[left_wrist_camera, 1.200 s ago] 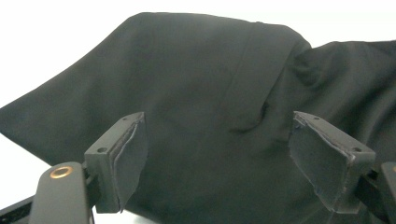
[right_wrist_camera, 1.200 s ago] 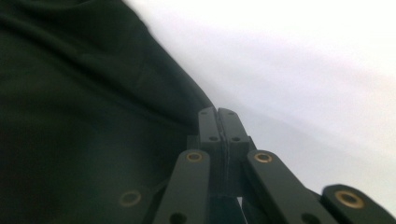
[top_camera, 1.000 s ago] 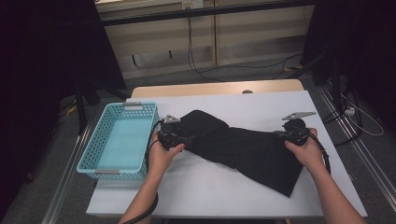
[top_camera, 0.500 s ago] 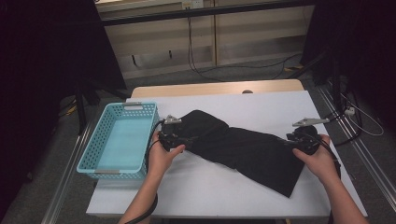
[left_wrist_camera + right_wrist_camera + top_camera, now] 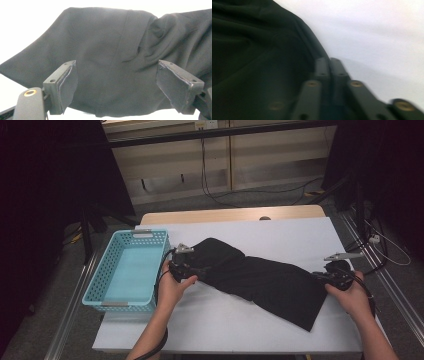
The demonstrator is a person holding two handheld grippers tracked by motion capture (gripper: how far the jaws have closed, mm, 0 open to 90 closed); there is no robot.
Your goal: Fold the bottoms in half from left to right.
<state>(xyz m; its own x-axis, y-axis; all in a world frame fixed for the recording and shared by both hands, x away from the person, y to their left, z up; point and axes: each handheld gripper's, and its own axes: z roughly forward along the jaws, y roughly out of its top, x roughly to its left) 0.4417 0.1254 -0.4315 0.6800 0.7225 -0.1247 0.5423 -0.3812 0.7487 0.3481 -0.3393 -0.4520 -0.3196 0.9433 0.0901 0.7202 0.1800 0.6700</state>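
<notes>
On the white table (image 5: pixel 260 330) lies one black garment (image 5: pixel 260 280), spread in a long band from near the middle-left toward the right edge, and one light blue basket (image 5: pixel 107 280) stands just beside it at the left, holding nothing. Two grippers work the cloth. The left gripper (image 5: pixel 186 270) sits at the garment's left end, close to the basket; in the left gripper view its jaws stand wide apart with the black cloth (image 5: pixel 120 62) lying between and beyond them, the pads (image 5: pixel 68 82) not pressing it, so this claw is released. The right gripper (image 5: pixel 334 276) is at the garment's right edge, near the table's right side; in the right gripper view, which is blurred, its two jaws meet flat against each other at the cloth's border (image 5: pixel 262 62), clenched, and whether a fold of fabric is pinched between them I cannot tell. Its jaws have just been opening and then closing again. Compared with a second ago, the right hand has drawn outward toward the table's right edge, and the garment now lies longer and flatter, its right end pulled further out, while the left hand and the basket keep their places.
</notes>
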